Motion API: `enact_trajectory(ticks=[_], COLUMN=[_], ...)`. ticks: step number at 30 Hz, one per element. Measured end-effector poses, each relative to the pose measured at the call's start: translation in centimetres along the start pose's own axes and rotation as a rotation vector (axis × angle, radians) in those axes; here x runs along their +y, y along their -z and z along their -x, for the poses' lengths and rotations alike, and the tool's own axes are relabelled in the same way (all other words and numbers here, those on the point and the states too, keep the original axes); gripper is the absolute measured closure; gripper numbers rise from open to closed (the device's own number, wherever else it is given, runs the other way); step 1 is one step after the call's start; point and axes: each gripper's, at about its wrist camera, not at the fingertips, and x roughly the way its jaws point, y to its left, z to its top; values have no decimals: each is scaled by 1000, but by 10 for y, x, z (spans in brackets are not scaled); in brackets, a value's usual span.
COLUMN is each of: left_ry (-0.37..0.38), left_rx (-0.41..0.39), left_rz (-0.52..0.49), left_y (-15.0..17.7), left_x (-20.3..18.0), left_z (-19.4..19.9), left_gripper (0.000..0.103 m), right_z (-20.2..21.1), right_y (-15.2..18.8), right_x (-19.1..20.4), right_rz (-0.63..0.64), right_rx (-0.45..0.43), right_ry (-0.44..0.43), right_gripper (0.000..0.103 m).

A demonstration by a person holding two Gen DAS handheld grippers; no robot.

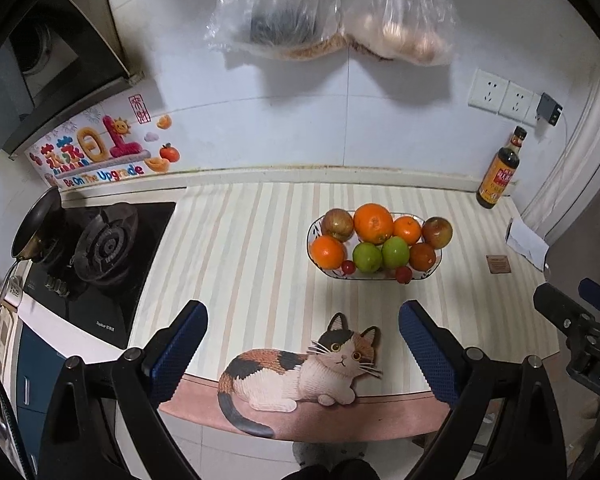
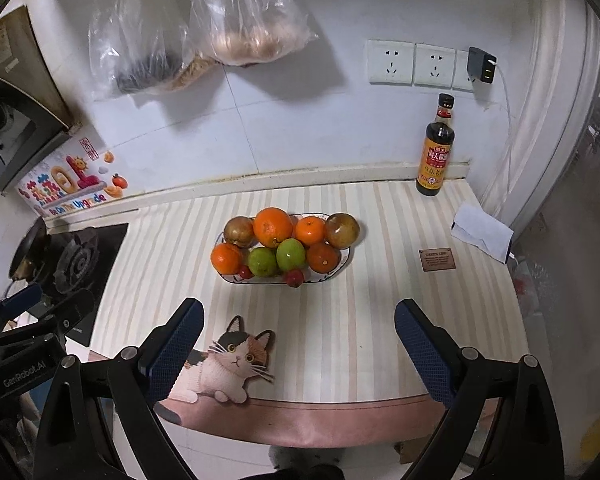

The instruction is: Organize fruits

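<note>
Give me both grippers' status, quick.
Left gripper: open, holding nothing, short of the fruit bowl.
Right gripper: open, holding nothing.

- A shallow white fruit plate (image 1: 315,227) sits on the striped bench, heaped full.
- Back row: a large orange (image 1: 373,223) with a smaller one, flanked by two reddish-brown apples (image 1: 337,224).
- Front: two green apples (image 1: 381,255) between two oranges, with small red fruits (image 1: 403,274) at the rim.
</note>
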Motion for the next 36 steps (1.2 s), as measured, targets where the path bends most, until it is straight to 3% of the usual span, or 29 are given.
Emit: enact_trajectory(ticks=[10,13,36], left_ry=[-3,2,-4], left_rx=[27,22,13], left_rz=[12,15,26], left_y=[-4,-5,-7], left_x=[2,3,9], left_z=[-16,-17,-12], left_gripper=[5,1,1], right_z=[-21,-21,-20], right_y=[-1,0,-2], right_x=[0,1,8], right_rz=[1,3,35], right_rx=[44,45,47], right_ry=[11,16,8], right_gripper=[5,5,5])
